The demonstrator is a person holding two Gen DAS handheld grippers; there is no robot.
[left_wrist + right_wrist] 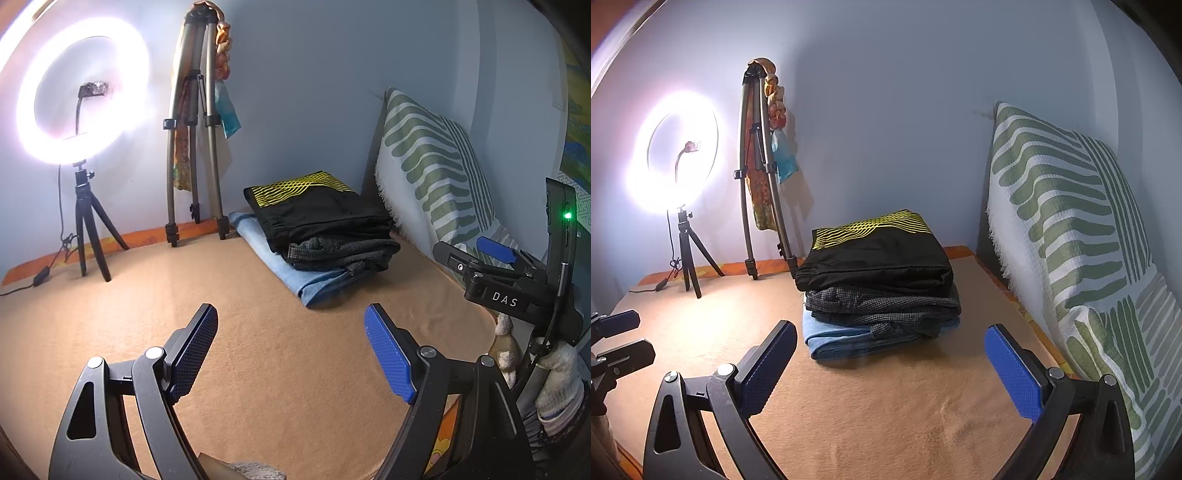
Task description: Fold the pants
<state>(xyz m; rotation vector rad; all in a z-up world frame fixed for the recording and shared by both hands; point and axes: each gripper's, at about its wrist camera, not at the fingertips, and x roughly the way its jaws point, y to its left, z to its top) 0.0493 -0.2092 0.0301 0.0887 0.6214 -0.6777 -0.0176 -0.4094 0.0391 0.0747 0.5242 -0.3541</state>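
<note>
Ahead of you a stack of folded pants (879, 280) lies on the blanket (886, 406): one pair on top, one in the middle, one at the bottom. The pillow (1071, 229) leans against the wall to its right. To its left, near the wall, stands the folded tripod (757, 177), and further left the ring light (679, 155) on its small stand. Your left gripper (291, 350) hovers left of your right gripper (890, 363), both before the stack.
</note>
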